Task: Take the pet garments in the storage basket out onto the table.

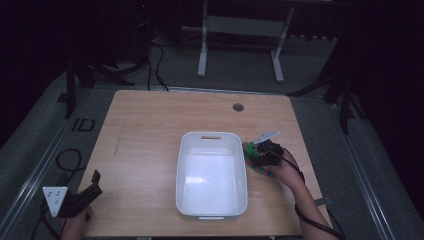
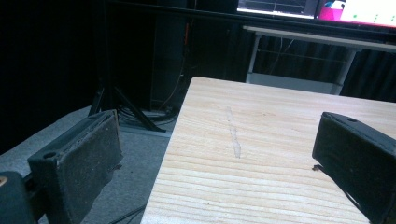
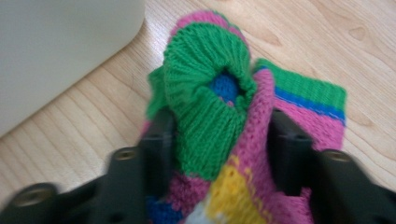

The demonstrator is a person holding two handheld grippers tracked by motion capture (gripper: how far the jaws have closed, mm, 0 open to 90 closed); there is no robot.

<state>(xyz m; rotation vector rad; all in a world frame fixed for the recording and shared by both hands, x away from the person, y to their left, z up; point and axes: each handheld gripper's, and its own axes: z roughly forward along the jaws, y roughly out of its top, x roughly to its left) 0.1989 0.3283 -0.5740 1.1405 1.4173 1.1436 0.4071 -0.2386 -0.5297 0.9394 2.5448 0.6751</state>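
Observation:
A knitted piece (image 3: 210, 93) in green, pink, blue and yellow stripes lies bunched on the wooden table (image 1: 145, 130), just right of the white tub (image 1: 186, 150). My right gripper (image 3: 219, 126) points down at it with one jaw on each side of the green cuff; the jaws stand apart and the knit bulges loosely between them. From above, the right gripper (image 1: 253, 156) sits over the knitted piece (image 1: 262, 170) beside the tub's right wall. My left gripper (image 1: 96, 182) rests at the table's near left corner, open, with nothing between its fingers (image 2: 88, 158).
The tub's rounded corner (image 3: 60, 51) stands close to the left of the knit. A round cable hole (image 1: 238, 107) is in the table's far side. A desk frame (image 1: 240, 30) stands beyond the table, and cables (image 1: 67, 160) lie on the floor at the left.

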